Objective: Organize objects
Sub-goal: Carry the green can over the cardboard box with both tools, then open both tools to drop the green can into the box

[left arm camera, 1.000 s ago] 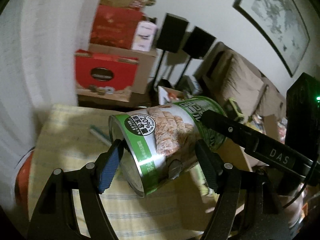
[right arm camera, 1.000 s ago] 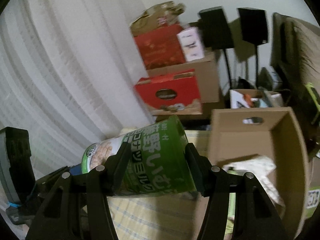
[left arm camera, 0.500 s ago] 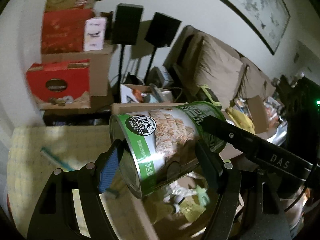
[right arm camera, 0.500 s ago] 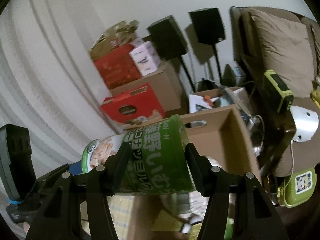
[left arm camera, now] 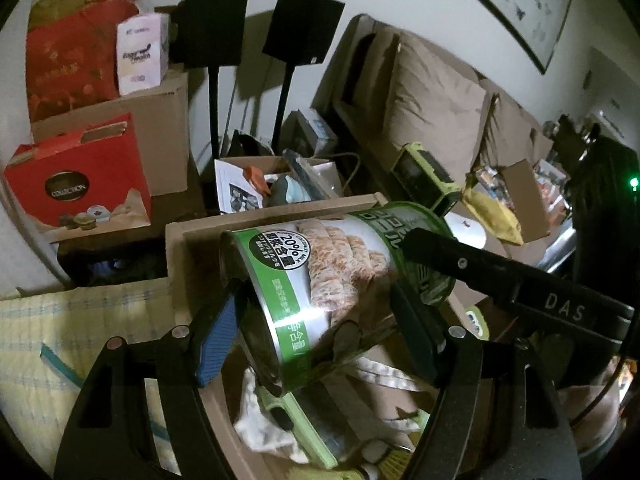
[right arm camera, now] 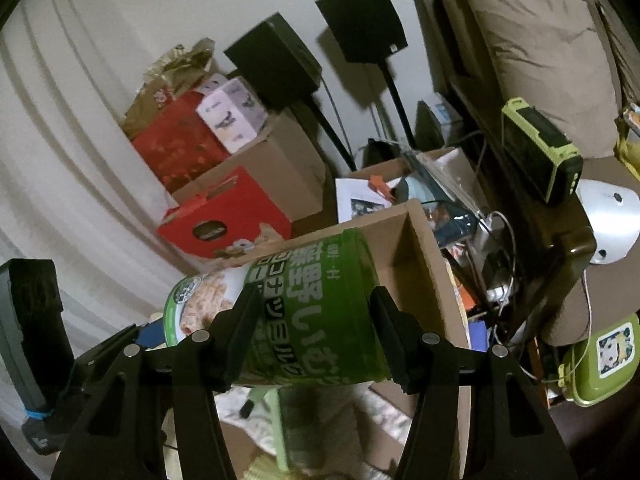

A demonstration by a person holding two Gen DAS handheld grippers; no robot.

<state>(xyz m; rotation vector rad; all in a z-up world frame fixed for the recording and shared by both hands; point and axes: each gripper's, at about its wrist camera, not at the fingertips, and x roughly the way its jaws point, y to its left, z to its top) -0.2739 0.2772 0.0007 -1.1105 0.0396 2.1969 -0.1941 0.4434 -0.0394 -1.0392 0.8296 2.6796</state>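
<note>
You hold the green canister (left arm camera: 320,280) lying on its side between both tools. Your left gripper (left arm camera: 320,340) clamps its near end, the blue-padded finger (left arm camera: 216,340) on one side and the black finger (left arm camera: 416,340) on the other. Your right gripper's black finger (left arm camera: 500,276), marked DAS, presses along the far end from the right. The canister hangs over an open cardboard box (left arm camera: 176,248) holding white cloth (left arm camera: 260,412) and a pale green item (left arm camera: 304,420). A yellow checked tablecloth (left arm camera: 60,340) lies just left of the box.
</note>
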